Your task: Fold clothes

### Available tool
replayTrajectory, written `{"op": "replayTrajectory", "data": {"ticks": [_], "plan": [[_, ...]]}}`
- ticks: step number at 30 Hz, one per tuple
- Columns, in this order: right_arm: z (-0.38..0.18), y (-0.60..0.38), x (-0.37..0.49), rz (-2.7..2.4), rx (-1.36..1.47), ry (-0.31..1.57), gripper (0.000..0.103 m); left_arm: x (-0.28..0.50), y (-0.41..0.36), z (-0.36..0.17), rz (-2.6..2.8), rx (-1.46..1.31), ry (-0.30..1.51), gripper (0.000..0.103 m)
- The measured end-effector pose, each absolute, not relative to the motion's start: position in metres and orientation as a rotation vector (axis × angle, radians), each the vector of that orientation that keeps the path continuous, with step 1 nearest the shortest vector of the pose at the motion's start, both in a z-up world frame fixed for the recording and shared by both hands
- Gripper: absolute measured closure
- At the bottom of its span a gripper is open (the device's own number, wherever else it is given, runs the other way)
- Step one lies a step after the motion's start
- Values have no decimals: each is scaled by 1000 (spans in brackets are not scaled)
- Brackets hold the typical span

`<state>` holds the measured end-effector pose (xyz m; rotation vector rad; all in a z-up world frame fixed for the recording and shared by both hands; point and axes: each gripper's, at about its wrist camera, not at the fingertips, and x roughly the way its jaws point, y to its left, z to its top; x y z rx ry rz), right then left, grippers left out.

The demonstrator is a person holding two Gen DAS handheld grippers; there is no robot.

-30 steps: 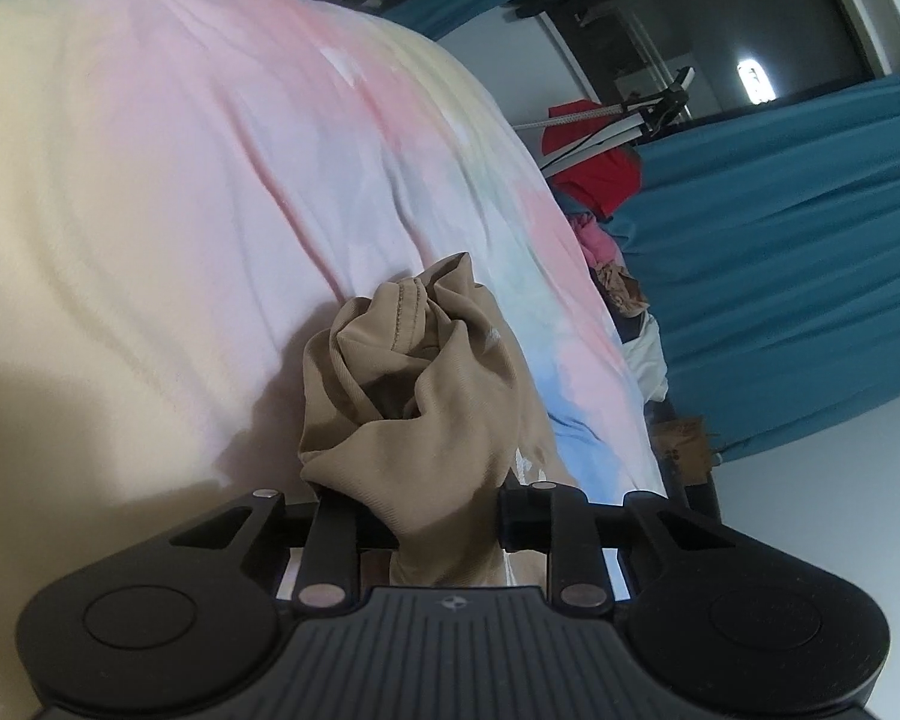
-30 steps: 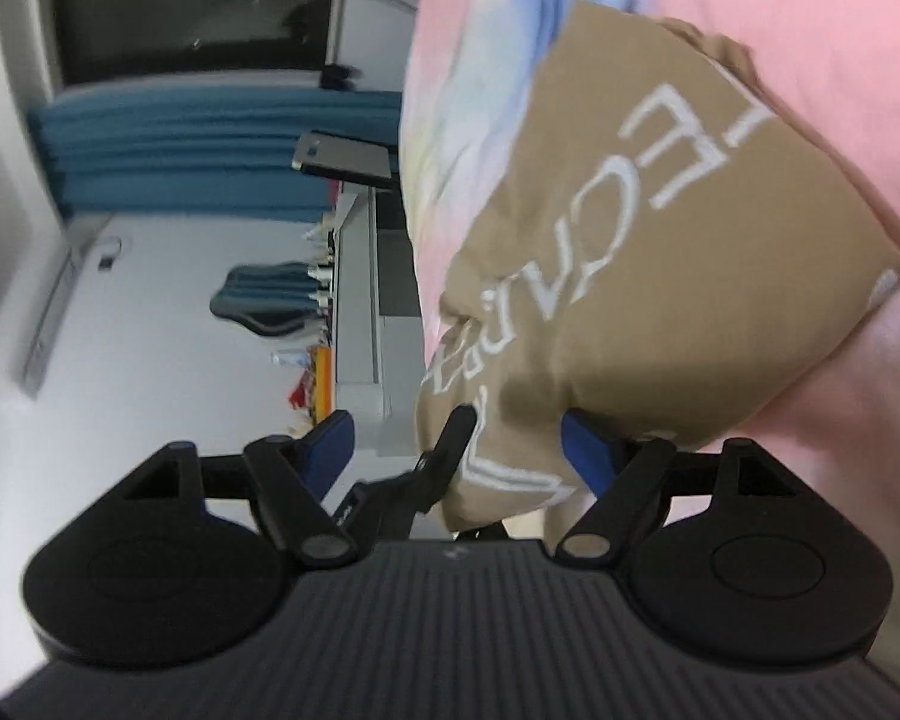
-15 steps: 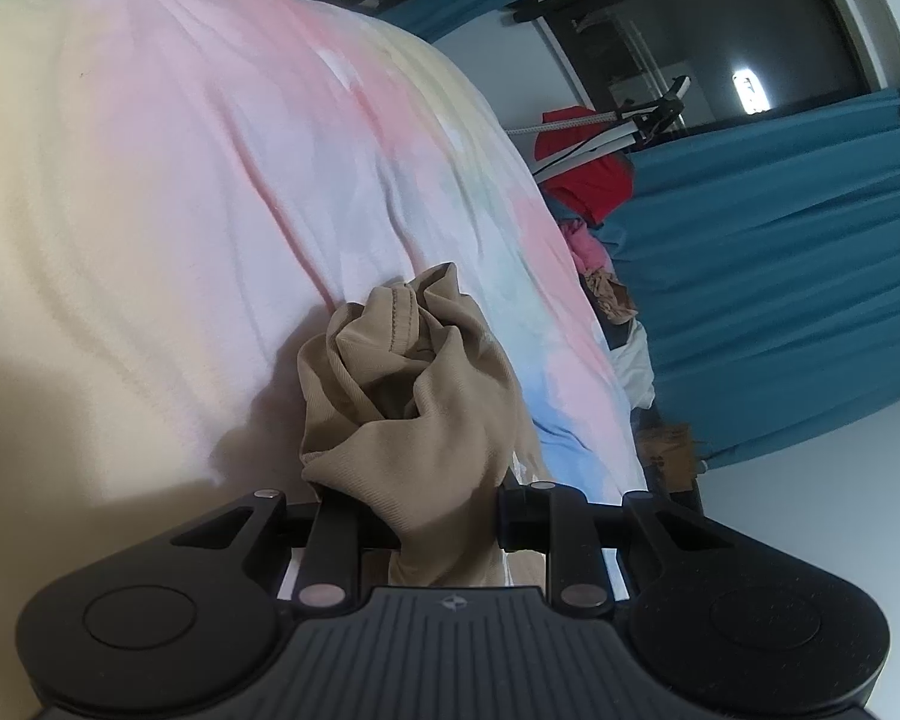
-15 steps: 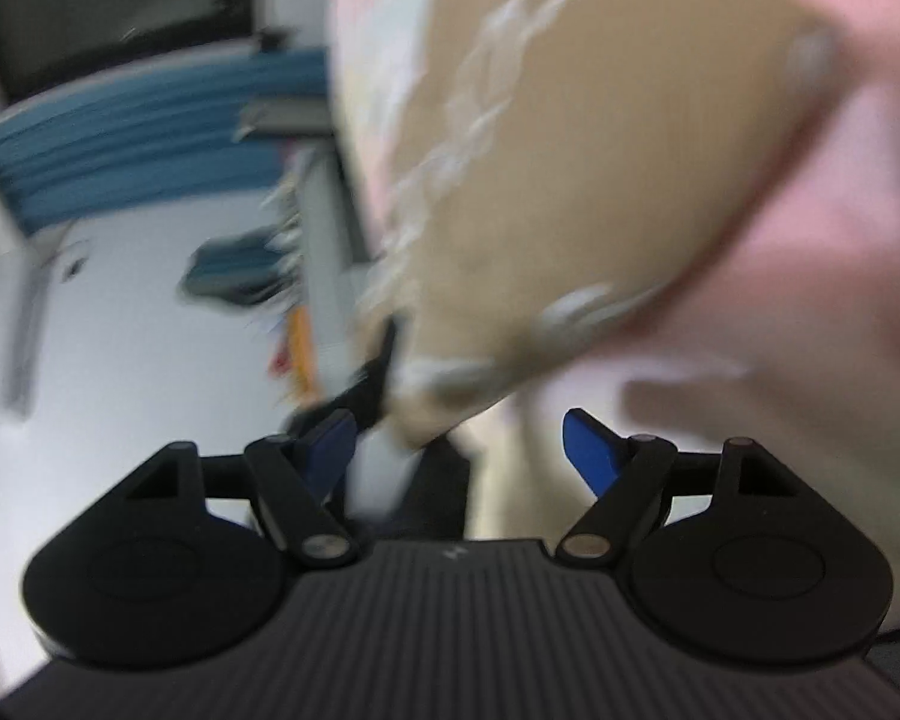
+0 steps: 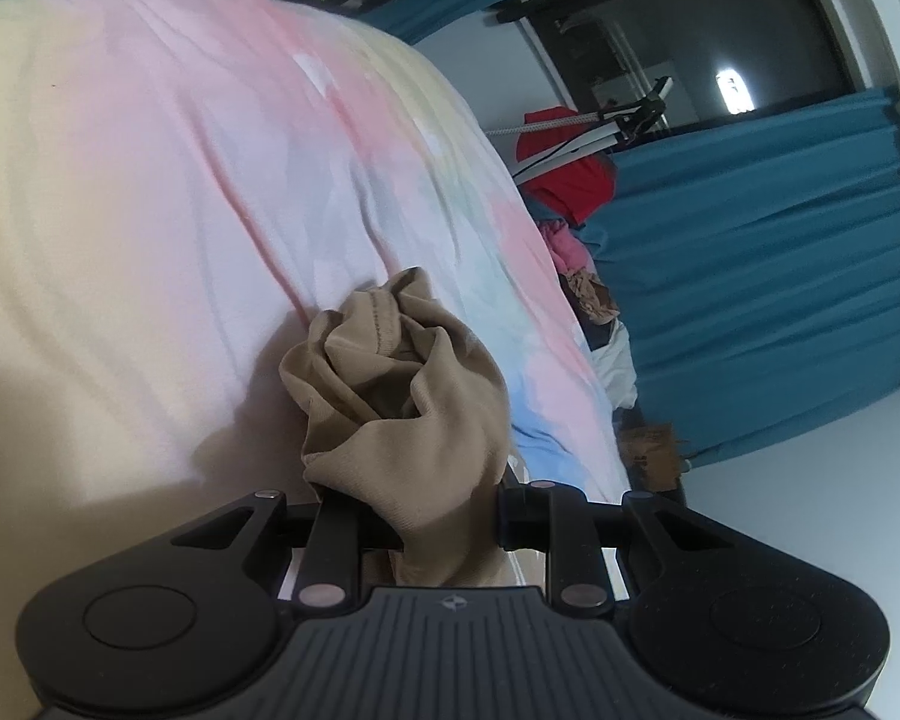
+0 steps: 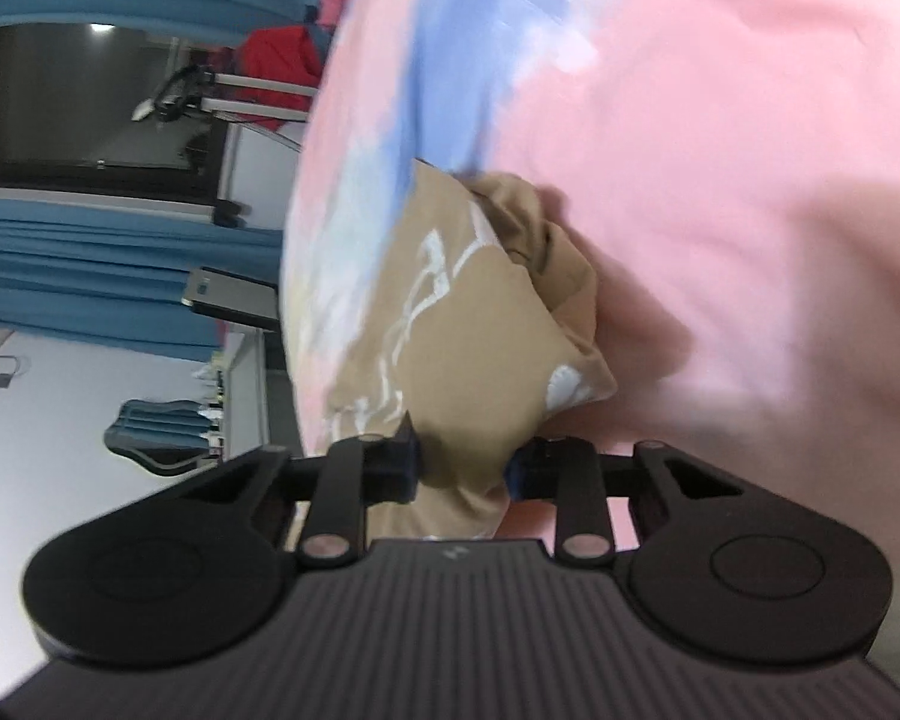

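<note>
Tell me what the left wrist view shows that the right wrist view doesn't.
Only the left wrist view shows the tan garment's bunched, stitched hem and the left hand-held gripper clamped on it. Only the right wrist view shows the garment's white lettering and the right hand-held gripper, its jaws closing with the fabric between them. Both show the pastel bedspread, the blue curtains and red clothing beyond the bed.

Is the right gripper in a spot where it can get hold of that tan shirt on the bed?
Yes, it looks so. The right gripper already has the tan shirt bunched between its closing fingers, with nothing between them but cloth. The shirt lies on the pastel bedspread.
</note>
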<state>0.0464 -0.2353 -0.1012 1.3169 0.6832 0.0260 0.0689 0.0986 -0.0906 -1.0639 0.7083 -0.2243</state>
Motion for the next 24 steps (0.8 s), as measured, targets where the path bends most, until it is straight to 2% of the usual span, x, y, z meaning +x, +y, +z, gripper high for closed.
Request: {"op": "replayTrajectory", "data": {"ticks": [7, 14, 20, 24], "plan": [[-43, -290, 59, 31, 1314, 509, 77, 124, 41, -26, -356, -1024, 723, 79], [17, -408, 104, -91, 1262, 339, 78, 236, -103, 26, -542, -973, 779, 79], [55, -511, 155, -245, 1118, 252, 78, 334, -238, 35, -680, -923, 826, 79], [47, -557, 169, -317, 1053, 208, 78, 364, -304, 22, -743, -801, 850, 79]]}}
